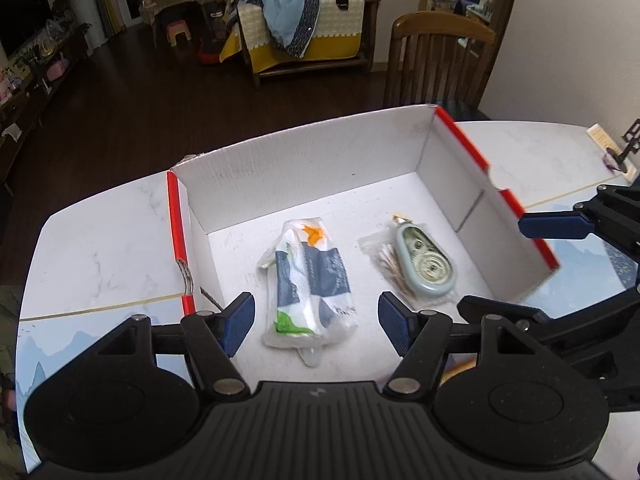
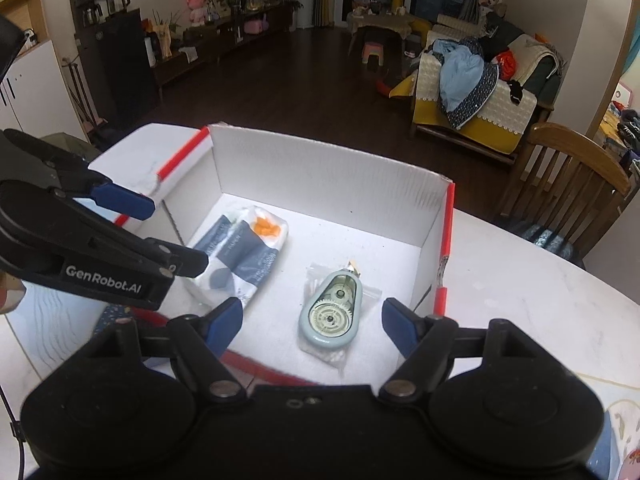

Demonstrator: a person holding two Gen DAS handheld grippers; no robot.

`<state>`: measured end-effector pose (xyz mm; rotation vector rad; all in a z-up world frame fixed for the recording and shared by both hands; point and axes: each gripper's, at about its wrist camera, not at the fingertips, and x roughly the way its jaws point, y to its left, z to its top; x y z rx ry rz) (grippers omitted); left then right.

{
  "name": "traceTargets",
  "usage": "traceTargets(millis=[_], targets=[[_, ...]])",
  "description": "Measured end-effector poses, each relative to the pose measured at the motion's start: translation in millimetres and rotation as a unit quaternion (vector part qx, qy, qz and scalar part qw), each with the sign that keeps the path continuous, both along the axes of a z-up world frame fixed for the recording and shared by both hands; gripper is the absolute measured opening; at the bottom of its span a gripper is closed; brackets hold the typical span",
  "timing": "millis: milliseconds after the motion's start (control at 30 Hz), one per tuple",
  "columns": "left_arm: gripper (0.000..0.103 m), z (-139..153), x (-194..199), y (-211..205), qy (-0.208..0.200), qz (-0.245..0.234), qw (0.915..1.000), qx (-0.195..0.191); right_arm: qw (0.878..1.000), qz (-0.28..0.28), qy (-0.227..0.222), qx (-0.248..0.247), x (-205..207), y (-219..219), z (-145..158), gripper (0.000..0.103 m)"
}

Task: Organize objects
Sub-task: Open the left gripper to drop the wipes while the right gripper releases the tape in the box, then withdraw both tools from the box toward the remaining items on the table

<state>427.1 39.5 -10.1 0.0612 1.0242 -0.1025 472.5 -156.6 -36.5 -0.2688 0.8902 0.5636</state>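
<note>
Both grippers, left (image 1: 316, 322) and right (image 2: 312, 326), hover released and empty over the white box (image 1: 304, 156), tissue pack (image 1: 310, 284) and correction tape (image 1: 426, 264) lying mid-frame inside; placing apparently done, next likely withdraw or fetch another item.

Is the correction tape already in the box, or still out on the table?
In the box. The correction tape lies flat on the white floor of the box, on a small clear bag, beside the tissue pack.
</note>
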Motion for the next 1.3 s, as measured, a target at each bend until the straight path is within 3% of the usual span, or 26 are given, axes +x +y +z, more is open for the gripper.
traceTargets(millis=[667, 833, 933, 1067, 1300], targets=[[0.068, 41, -85, -1, -0.085, 0.03, 0.9958, -0.017, 0.996, -0.009, -0.063, 0.057, -72, -26, 43, 0.082], [0.074, 46, -107, -1, -0.111, 0.033, 0.9932, -0.014, 0.993, -0.007, -0.091, 0.069, -90, -30, 48, 0.085], [0.074, 49, -118, -1, -0.123, 0.033, 0.9917, -0.015, 0.992, -0.008, -0.099, 0.08, -99, -32, 50, 0.089], [0.082, 53, -134, -1, -0.139, 0.034, 0.9896, -0.019, 0.989, -0.014, -0.106, 0.098, -109, -37, 54, 0.096], [0.082, 54, -157, -3, -0.156, 0.033, 0.987, -0.018, 0.987, -0.017, -0.113, 0.113, -129, -42, 53, 0.103]])
